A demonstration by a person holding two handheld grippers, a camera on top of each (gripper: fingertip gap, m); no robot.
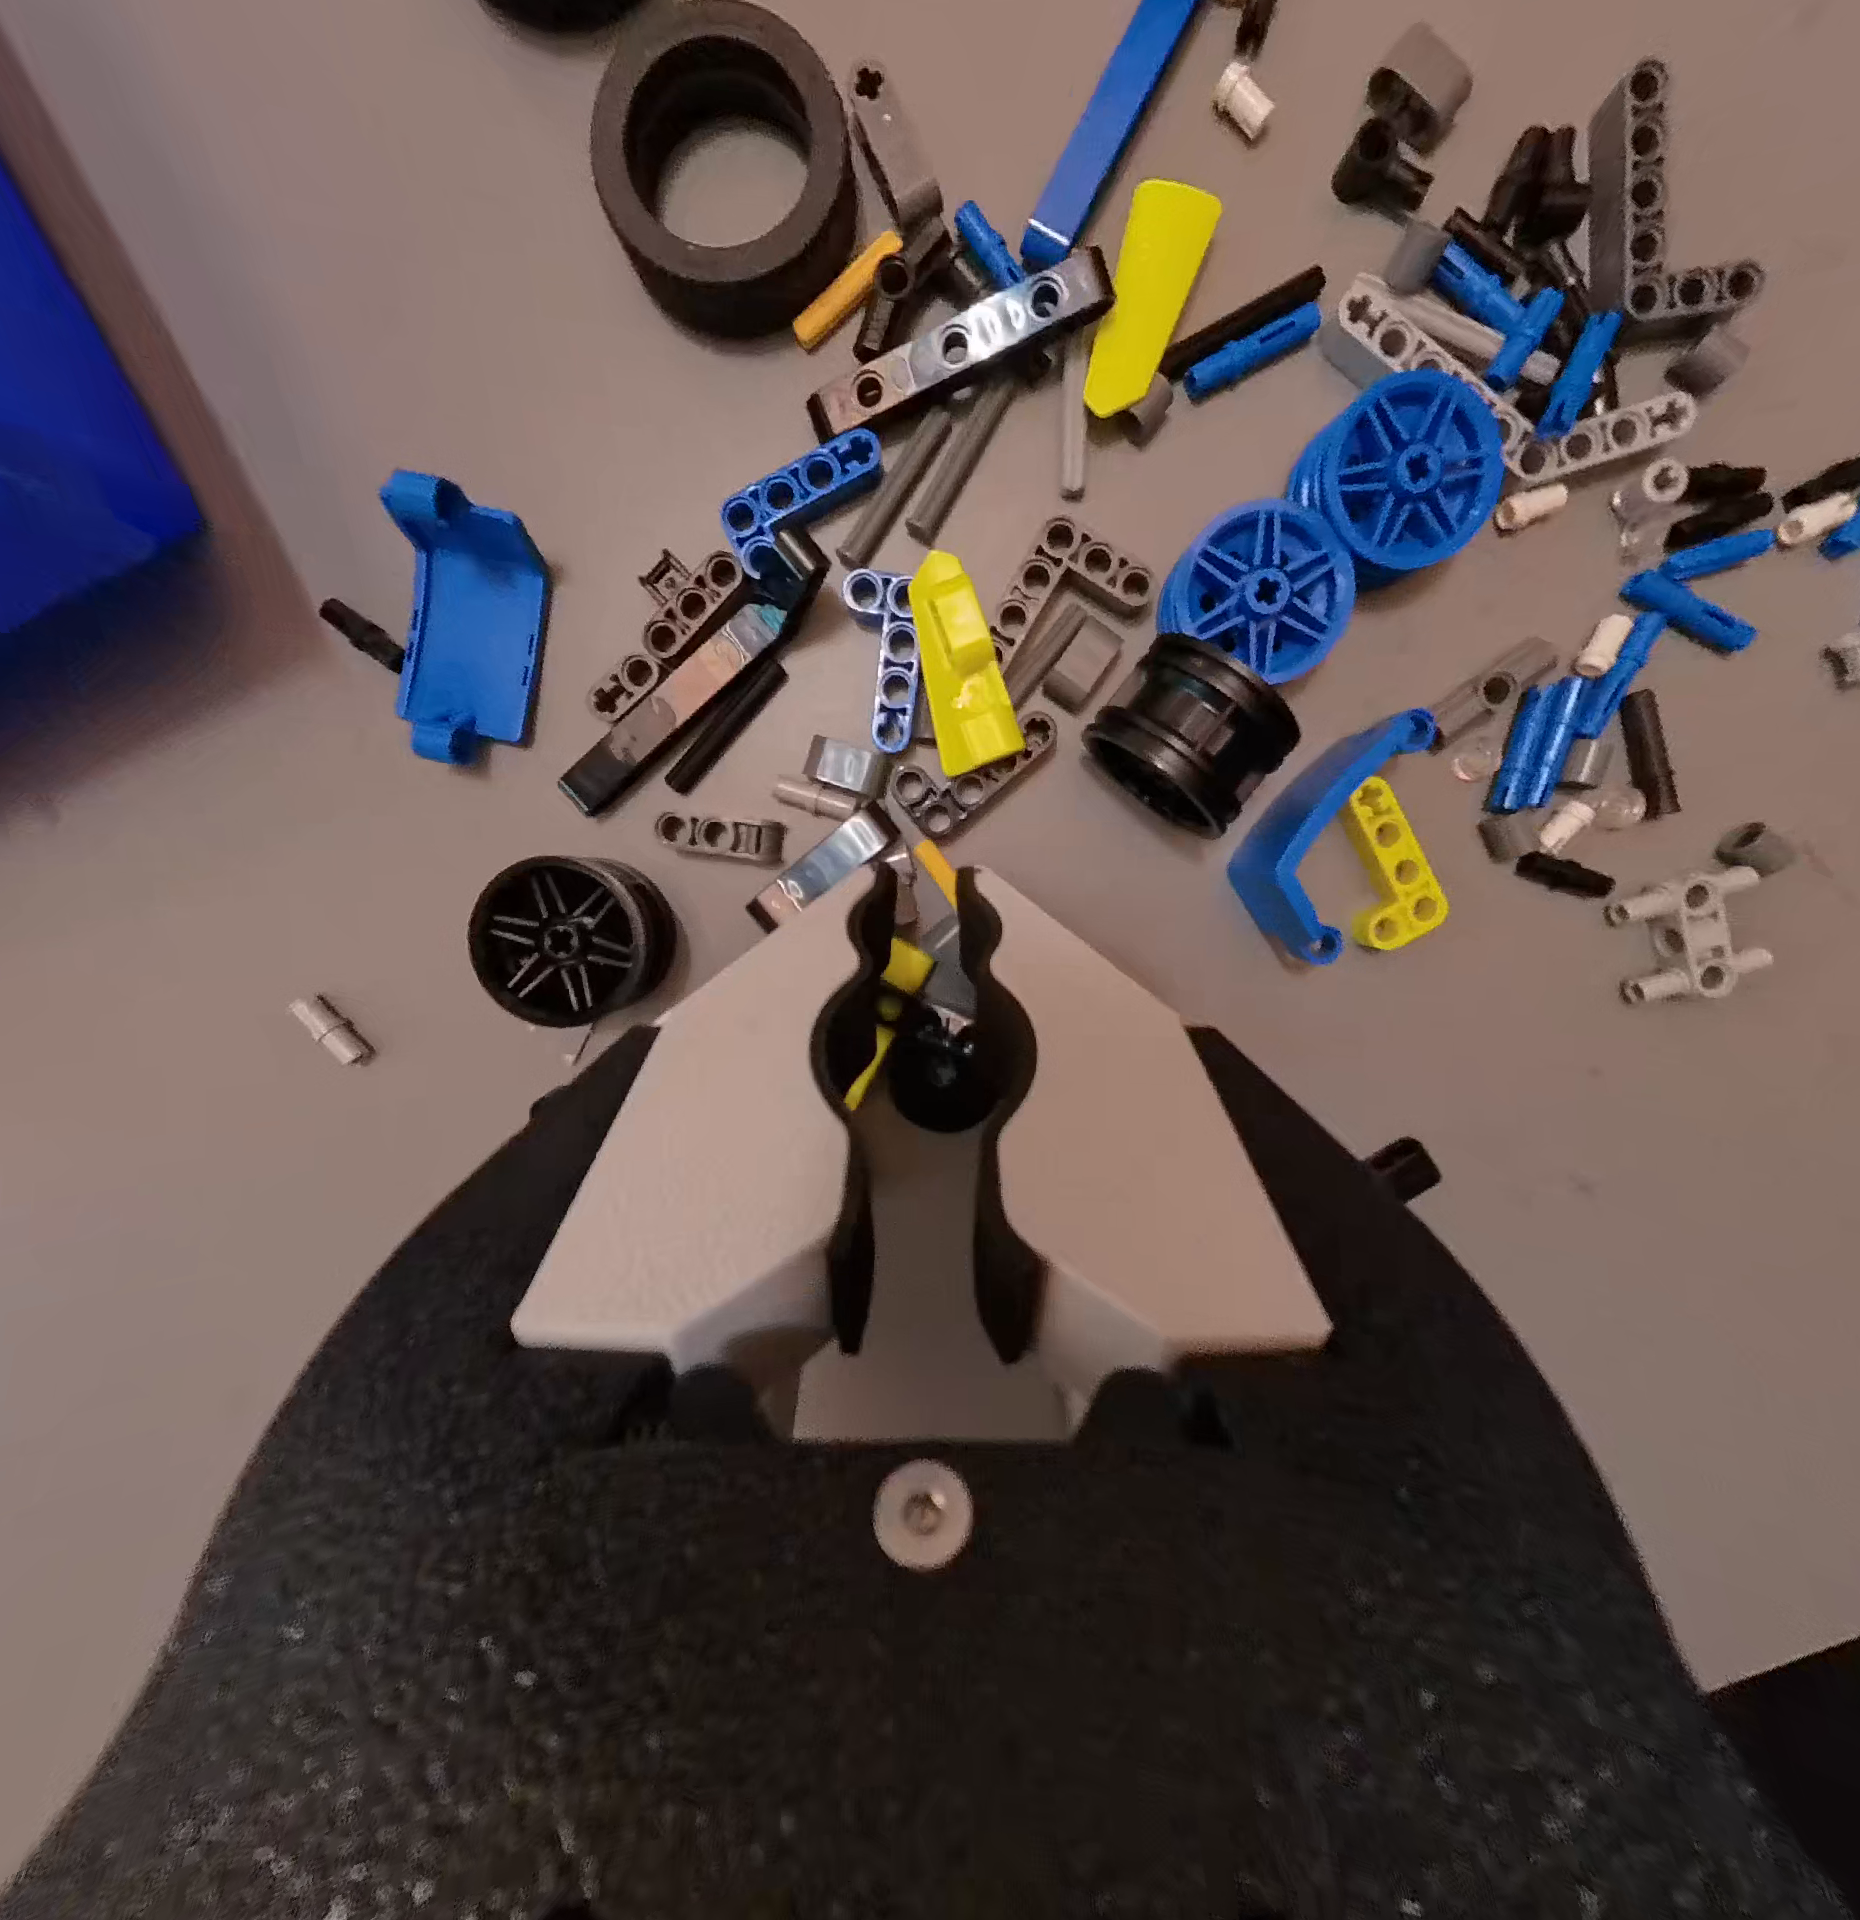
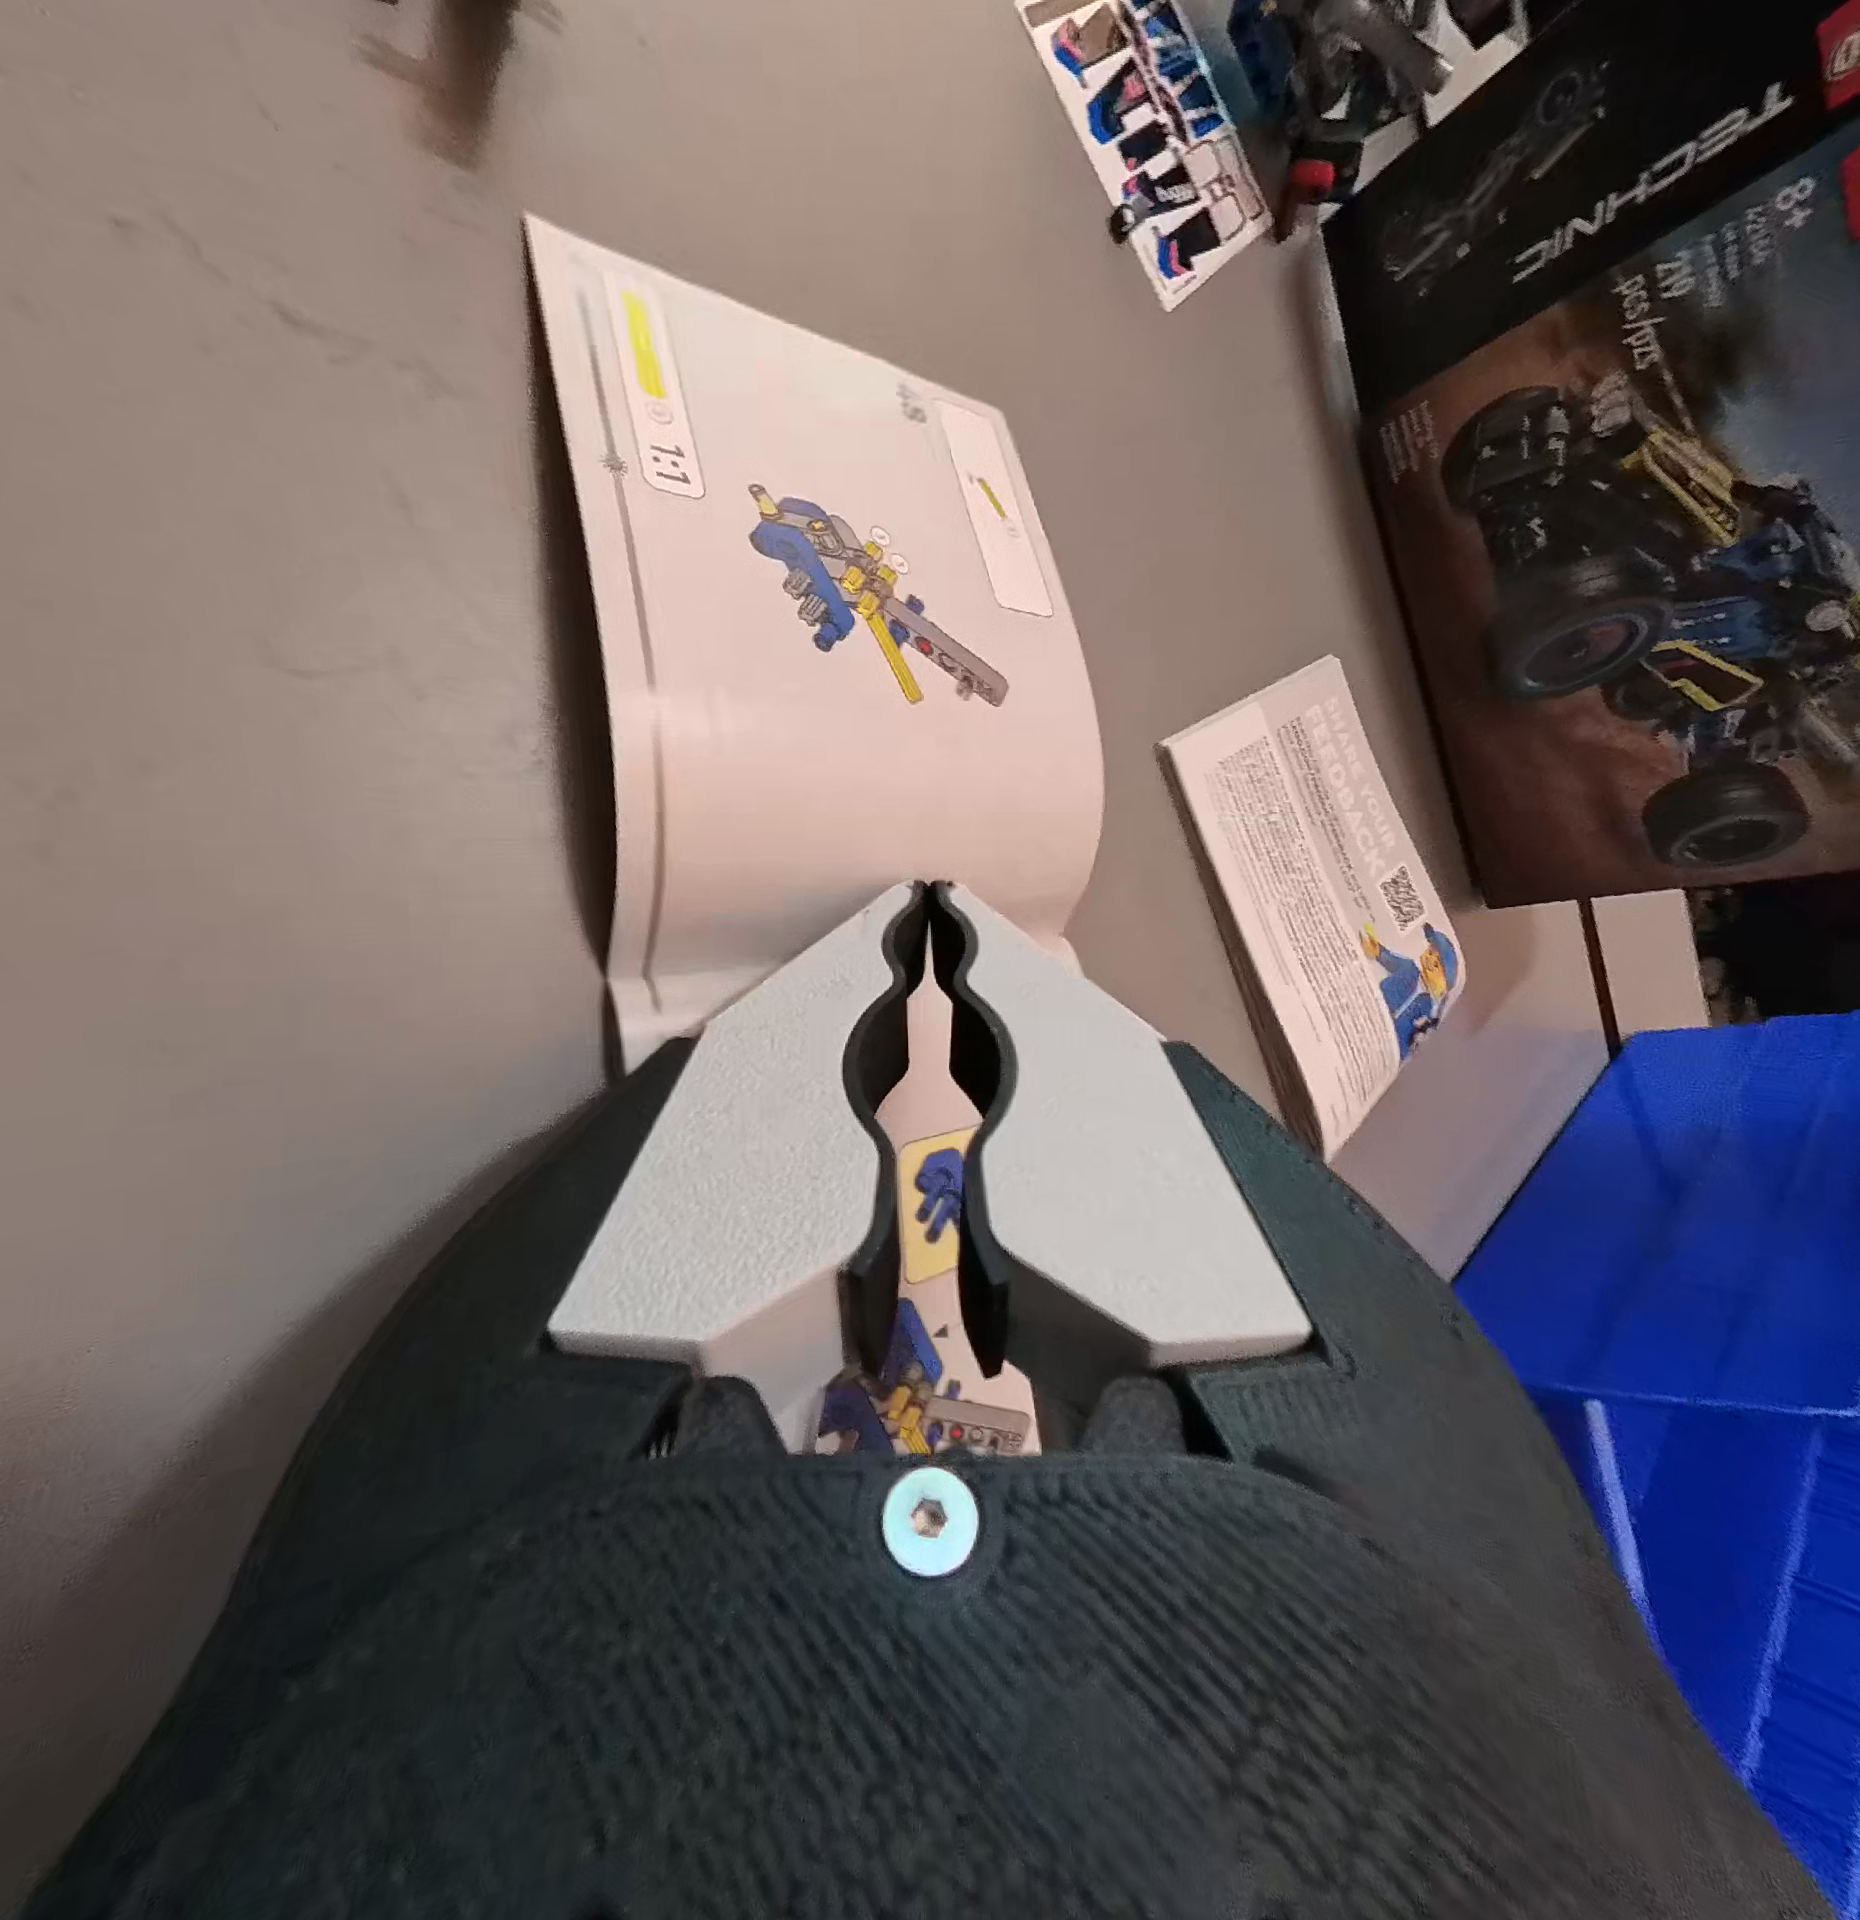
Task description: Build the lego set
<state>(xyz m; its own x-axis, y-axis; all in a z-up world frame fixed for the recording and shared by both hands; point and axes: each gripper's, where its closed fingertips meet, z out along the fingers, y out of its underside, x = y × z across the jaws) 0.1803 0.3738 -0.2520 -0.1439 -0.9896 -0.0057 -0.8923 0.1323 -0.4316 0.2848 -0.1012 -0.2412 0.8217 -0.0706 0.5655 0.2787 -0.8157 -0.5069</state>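
Left claw (image 1: 924, 883) first: my wrist camera shows its 2 pale grey wedge fingers (image 1: 739, 1122) with wavy black liners drawn close around a small sub-assembly (image 1: 931, 987) of yellow, grey and black parts, with a thin yellow axle poking out past the tips. I can't make out exactly how those parts join.

Beyond it, loose lego pieces (image 1: 1113, 540) lie scattered across the matte grey surface (image 1: 282, 1195): 2 glossy blue spoked wheel hubs (image 1: 1331, 540) overlapping, a black ribbed rim (image 1: 1191, 743) on its side just beside them, another black spoked wheel (image 1: 562, 940) lying apart, a thick rubber tyre (image 1: 723, 166) toward the far edge, a curved blue panel (image 1: 469, 613), flat yellow-green fairings (image 1: 967, 665), and holed beams, pins and axles in blue, black and grey.

Right claw (image 2: 928, 886): its tips are pressed together with nothing between them that I can see. It hangs over an open instruction booklet (image 2: 801, 623), its smooth white page bowed upward. A closed leaflet (image 2: 1310, 914) lies near it, a printed sticker sheet (image 2: 1154, 135) farther off, the glossy set box (image 2: 1632, 520) at the surface's edge, and a ribbed blue plastic bin (image 2: 1684, 1299).
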